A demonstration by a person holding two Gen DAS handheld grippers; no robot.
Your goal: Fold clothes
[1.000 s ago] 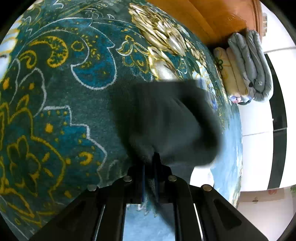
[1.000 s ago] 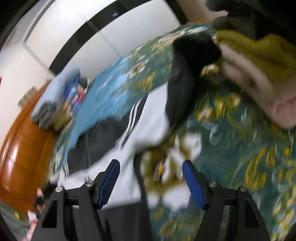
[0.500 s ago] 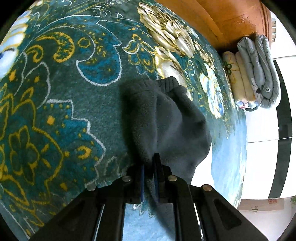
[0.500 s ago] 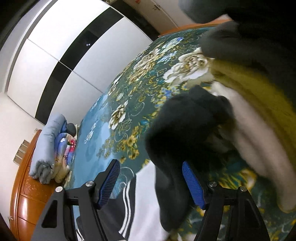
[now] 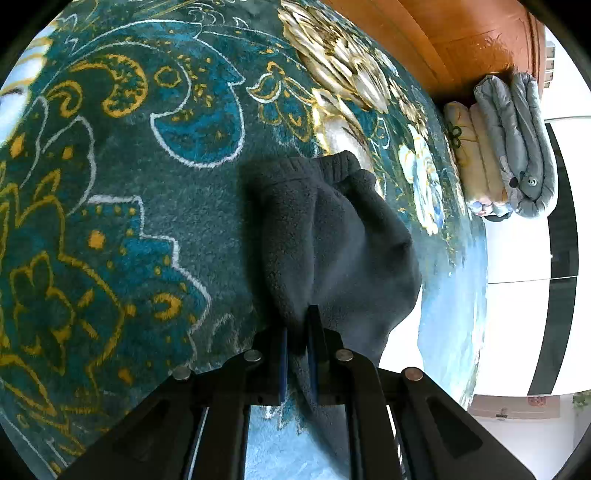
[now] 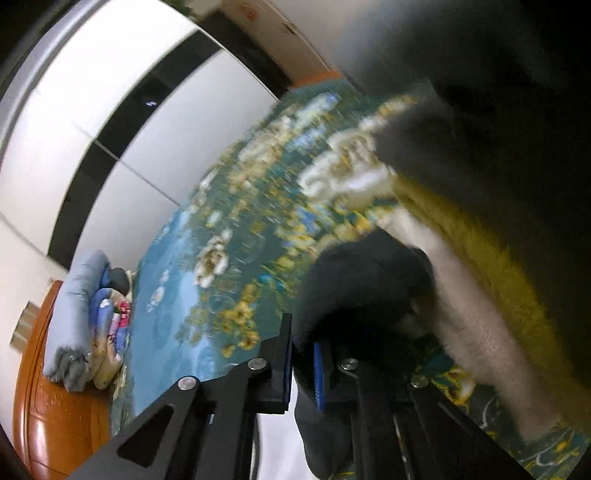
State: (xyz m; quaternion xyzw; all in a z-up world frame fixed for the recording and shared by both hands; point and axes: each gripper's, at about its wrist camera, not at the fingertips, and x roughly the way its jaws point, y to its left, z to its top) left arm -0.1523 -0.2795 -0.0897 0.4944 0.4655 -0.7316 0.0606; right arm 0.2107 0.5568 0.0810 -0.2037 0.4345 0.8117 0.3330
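A dark grey fleece garment (image 5: pixel 332 236) hangs over the teal floral bedspread (image 5: pixel 110 184) in the left wrist view. My left gripper (image 5: pixel 297 339) is shut on its lower edge, and its ribbed cuff points away from me. In the right wrist view my right gripper (image 6: pixel 303 354) is shut on the same dark fleece (image 6: pixel 354 291), which bunches above the jaws. A hand in a yellow and white sleeve (image 6: pixel 480 295) is close on the right.
Rolled grey and patterned quilts (image 5: pixel 509 144) lie by the orange wooden headboard (image 5: pixel 461 33); they also show in the right wrist view (image 6: pixel 81 321). A white wardrobe with black stripes (image 6: pixel 110 129) stands beyond the bed. A white cloth (image 5: pixel 399 339) lies under the fleece.
My right gripper went from open to shut on the dark fleece and the view swung up. My left gripper kept its hold while the hanging fleece settled.
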